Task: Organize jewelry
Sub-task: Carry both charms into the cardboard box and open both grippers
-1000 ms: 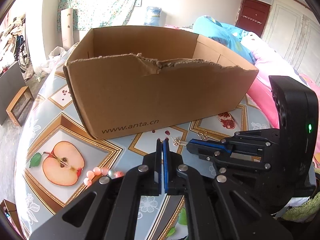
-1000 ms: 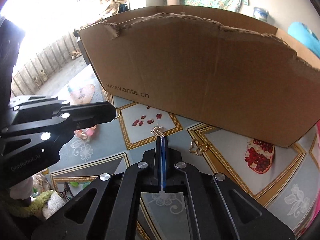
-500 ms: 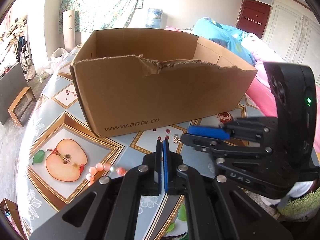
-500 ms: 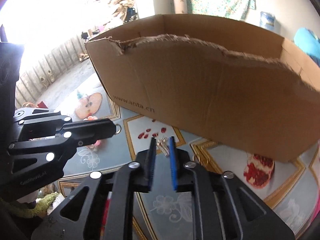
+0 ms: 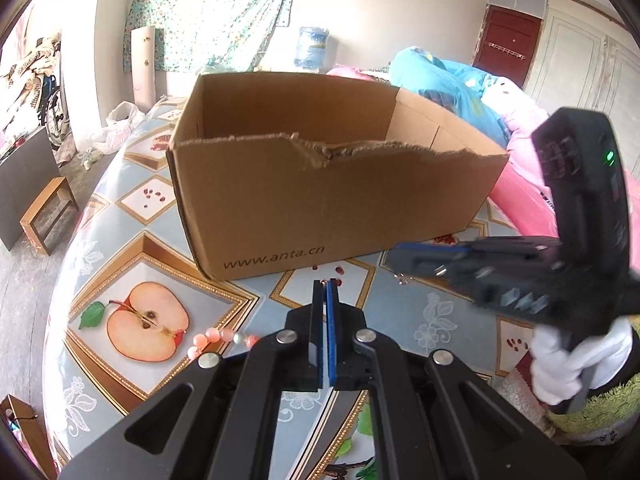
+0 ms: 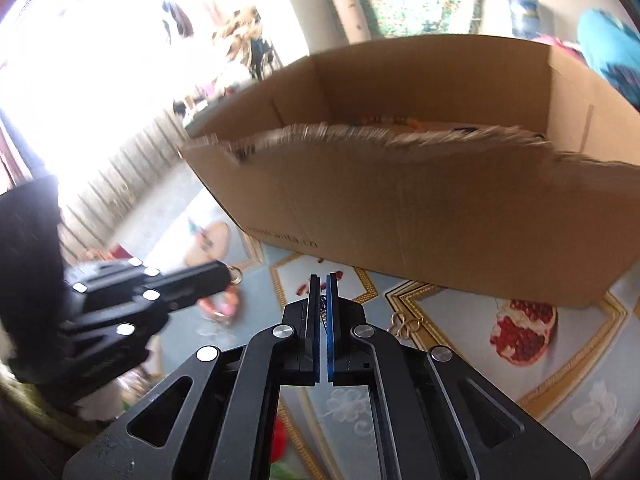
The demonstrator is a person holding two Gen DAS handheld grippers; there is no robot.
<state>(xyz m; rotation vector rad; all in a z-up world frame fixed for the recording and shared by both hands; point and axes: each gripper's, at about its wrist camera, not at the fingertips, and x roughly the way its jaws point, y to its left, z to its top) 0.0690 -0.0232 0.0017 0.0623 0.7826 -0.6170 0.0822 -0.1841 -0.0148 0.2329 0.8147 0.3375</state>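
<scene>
An open cardboard box [image 5: 320, 200] [image 6: 440, 220] stands on the fruit-print tablecloth [image 5: 132, 248], and orange beads [image 6: 400, 121] show inside it. My left gripper [image 5: 325, 282] [image 6: 230, 274] is shut on a small gold ring [image 6: 237, 277] at its tip. My right gripper [image 6: 323, 278] [image 5: 394, 254] hovers before the box, its jaws closing on a small silver earring [image 6: 323, 305] [image 5: 401, 279] that dangles clear of the cloth. A pink bead bracelet [image 5: 216, 338] lies left of my left gripper. A gold clover-shaped piece [image 6: 404, 324] rests on the cloth.
A white-gloved hand [image 5: 560, 364] holds the right gripper. Pink and blue bedding [image 5: 500, 120] lies right of the table. A wooden stool [image 5: 48, 212] stands on the floor beyond the table's left edge [image 5: 60, 280].
My right gripper opened around the silver earring, closed on it and rose toward the box. The left gripper stayed shut on the ring and hardly moved.
</scene>
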